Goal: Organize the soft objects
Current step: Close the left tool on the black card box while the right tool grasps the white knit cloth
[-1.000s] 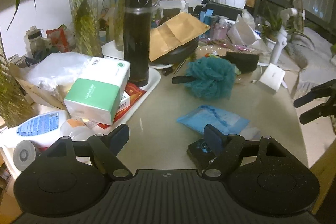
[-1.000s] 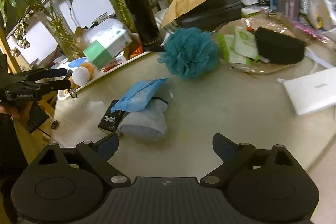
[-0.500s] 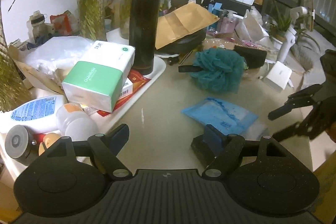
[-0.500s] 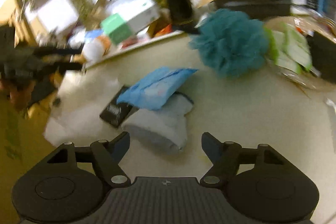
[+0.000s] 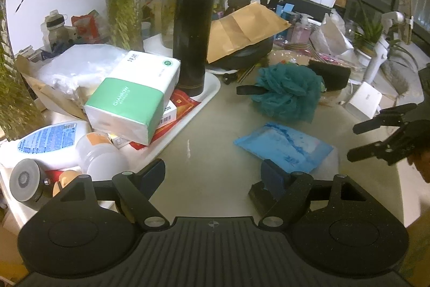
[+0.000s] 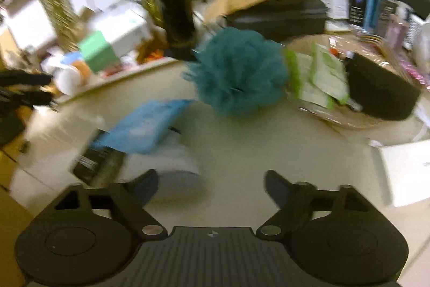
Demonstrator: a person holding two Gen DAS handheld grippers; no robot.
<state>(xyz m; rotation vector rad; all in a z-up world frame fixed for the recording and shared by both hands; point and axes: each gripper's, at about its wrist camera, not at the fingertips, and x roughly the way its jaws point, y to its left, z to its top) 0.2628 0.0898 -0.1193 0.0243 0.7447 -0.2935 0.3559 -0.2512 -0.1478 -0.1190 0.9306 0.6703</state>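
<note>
A teal bath pouf (image 5: 287, 93) (image 6: 239, 77) lies mid-table. In front of it a blue packet (image 5: 282, 147) (image 6: 145, 128) rests on a pale grey cloth bundle (image 6: 174, 160) and a small black box (image 5: 262, 195). A green-and-white tissue pack (image 5: 134, 101) leans on the white tray (image 5: 207, 98). My left gripper (image 5: 212, 174) is open over bare table, its right finger by the black box. My right gripper (image 6: 211, 183) is opening, with nothing between its fingers and the cloth just ahead of its left finger. It shows at the right edge (image 5: 376, 133) in the left wrist view.
A tall black flask (image 5: 193, 34) stands on the tray. Bottles (image 5: 48, 141) lie at the left. A shallow dish (image 6: 349, 123) holds a black sponge (image 6: 381, 88) and green packets. A white box (image 5: 364, 100) sits at the right. Glass vases of plants (image 5: 123, 4) and clutter fill the back.
My right gripper has come in from the right edge toward the blue packet and cloth, which now look nearer and blurred. Its jaws narrowed, then widened. My left gripper has barely shifted.
</note>
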